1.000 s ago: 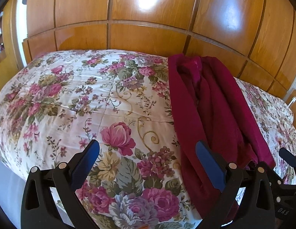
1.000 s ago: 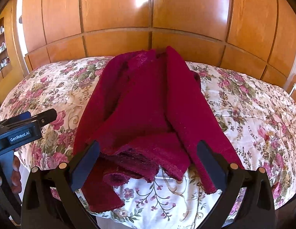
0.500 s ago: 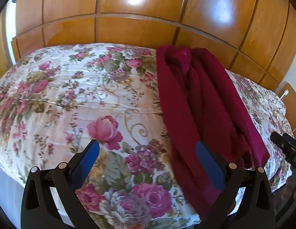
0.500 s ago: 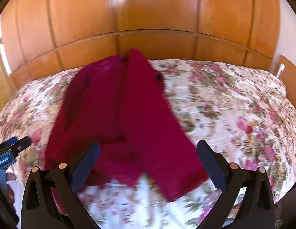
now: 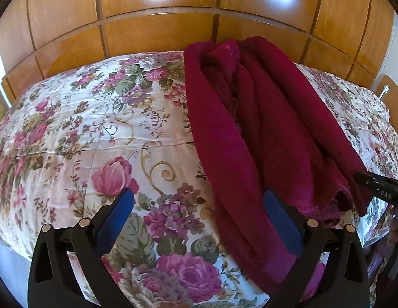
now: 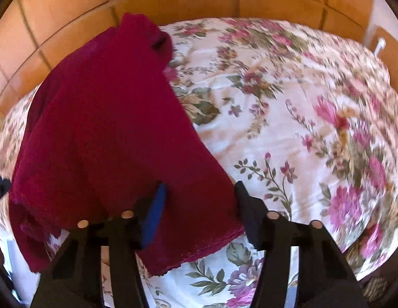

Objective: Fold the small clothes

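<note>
The crumpled dark-red knitted garment (image 5: 263, 133) lies lengthwise on the floral quilted bedspread (image 5: 96, 128), hem toward the grippers. The right gripper (image 6: 199, 205), nearer, has just been closing with the hem corner between its jaws; motion blur hides any contact. The left gripper (image 5: 196, 205) gapes empty beside the garment's left edge.

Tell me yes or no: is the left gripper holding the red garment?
No: the left gripper stands wide open above the floral bedspread, beside the red garment.
</note>
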The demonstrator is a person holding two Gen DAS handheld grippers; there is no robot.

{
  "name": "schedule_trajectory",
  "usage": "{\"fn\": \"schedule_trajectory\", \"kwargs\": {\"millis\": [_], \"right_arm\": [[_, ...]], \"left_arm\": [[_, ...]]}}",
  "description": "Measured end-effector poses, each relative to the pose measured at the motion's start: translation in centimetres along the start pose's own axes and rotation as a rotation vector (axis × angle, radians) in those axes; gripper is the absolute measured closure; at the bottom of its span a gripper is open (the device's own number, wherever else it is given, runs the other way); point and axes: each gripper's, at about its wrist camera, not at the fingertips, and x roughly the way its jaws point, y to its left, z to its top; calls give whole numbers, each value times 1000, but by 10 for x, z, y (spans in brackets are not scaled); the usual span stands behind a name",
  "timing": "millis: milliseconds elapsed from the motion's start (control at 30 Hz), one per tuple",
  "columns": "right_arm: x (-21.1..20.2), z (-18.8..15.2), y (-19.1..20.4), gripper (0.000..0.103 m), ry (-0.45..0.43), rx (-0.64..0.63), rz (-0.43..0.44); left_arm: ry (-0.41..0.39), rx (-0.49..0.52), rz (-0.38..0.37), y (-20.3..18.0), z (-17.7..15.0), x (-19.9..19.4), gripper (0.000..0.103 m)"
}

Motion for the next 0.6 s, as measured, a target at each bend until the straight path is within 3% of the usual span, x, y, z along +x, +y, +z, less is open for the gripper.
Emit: {"fn": "schedule_trajectory", "kwargs": {"millis": [33,67,100,133,200,267,300,400,500,600], "right_arm": [[-1,0,3,68,-2,-23,1],[-3,0,5,74,-4,-62,-1],[-4,0,8,91,-8,-91,-8],[-6,1,10,93,-14,-120,-23],[-11,4,10,94,-22,-172,-38],[-22,10,9,94,-48,-223,-70],[-26,14,6,94,-61,-238,-86],[-37,34,-1,95,-112,-285,-164],[-43,60,-12,95,-180,-327,-317],[-40,92,-35,95,-212,-300,-424]], "left_arm": [[4,-4,-5,0,1,2,5],[11,-10,-17,1,1,4,12],[15,-13,-22,0,1,6,18],[30,-14,-31,0,1,10,31],[68,-26,-75,2,0,20,41],[93,-40,-124,3,-1,27,62],[97,-45,-145,3,-2,28,67],[84,-45,-210,2,0,26,95],[47,-65,-241,10,10,16,97],[-5,-80,-201,31,26,3,97]]}}
